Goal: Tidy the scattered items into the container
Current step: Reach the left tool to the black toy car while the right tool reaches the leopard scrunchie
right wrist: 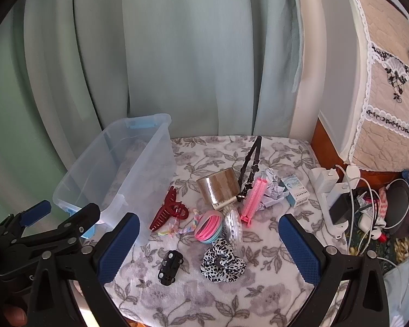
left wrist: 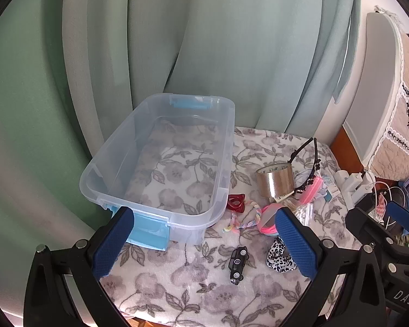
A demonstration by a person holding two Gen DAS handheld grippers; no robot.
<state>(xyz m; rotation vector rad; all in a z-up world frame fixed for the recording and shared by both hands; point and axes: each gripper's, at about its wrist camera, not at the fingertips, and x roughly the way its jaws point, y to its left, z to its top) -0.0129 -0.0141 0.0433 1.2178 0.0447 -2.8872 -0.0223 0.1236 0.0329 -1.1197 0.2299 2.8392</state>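
Note:
A clear plastic bin (left wrist: 139,147) with blue latches stands on the floral cloth, with no items in it; it also shows in the right wrist view (right wrist: 161,147). Scattered beside it lie a black toy car (right wrist: 170,267), a leopard scrunchie (right wrist: 222,263), a red hair claw (right wrist: 167,212), pink hair ties (right wrist: 208,224), a tape roll (right wrist: 218,186), a pink comb (right wrist: 255,199) and a black headband (right wrist: 249,163). My left gripper (left wrist: 204,245) is open above the cloth near the bin's front. My right gripper (right wrist: 210,248) is open over the car and scrunchie.
A floral cloth (right wrist: 210,302) covers the table. Green curtains (right wrist: 177,54) hang behind. A small medicine box (right wrist: 295,190) and crumpled paper (right wrist: 270,188) lie at the right. Chargers and cables (right wrist: 349,199) crowd the right edge, below a lace-covered appliance (right wrist: 381,81).

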